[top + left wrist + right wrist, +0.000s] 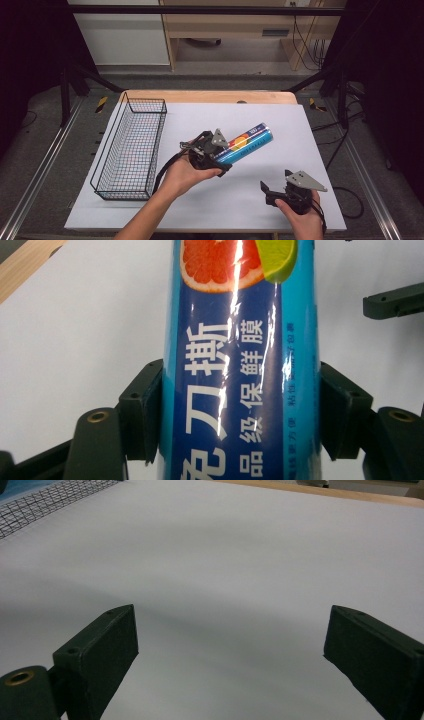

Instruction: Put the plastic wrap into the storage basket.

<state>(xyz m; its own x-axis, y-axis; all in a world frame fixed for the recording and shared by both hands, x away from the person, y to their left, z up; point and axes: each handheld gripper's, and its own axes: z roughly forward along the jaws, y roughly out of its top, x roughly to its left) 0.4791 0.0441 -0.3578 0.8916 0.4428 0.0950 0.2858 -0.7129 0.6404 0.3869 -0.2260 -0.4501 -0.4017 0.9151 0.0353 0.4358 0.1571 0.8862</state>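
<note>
A long blue tube [246, 143] with fruit pictures and white lettering is held up over the middle of the white table. My left gripper [216, 159] is shut on its near end. In the left gripper view the tube [240, 360] runs straight up between the two black jaws, and both pads press on its sides. My right gripper [267, 192] rests low near the table's front right, jaws wide apart. In the right gripper view that gripper [230, 655] has nothing but white tabletop between its jaws.
A black wire basket [130, 145] stands along the left side of the white table top [200, 115], and its mesh corner [45, 502] shows in the right gripper view. A wooden strip [210, 96] runs along the far edge. Dark floor and metal rails lie on either side.
</note>
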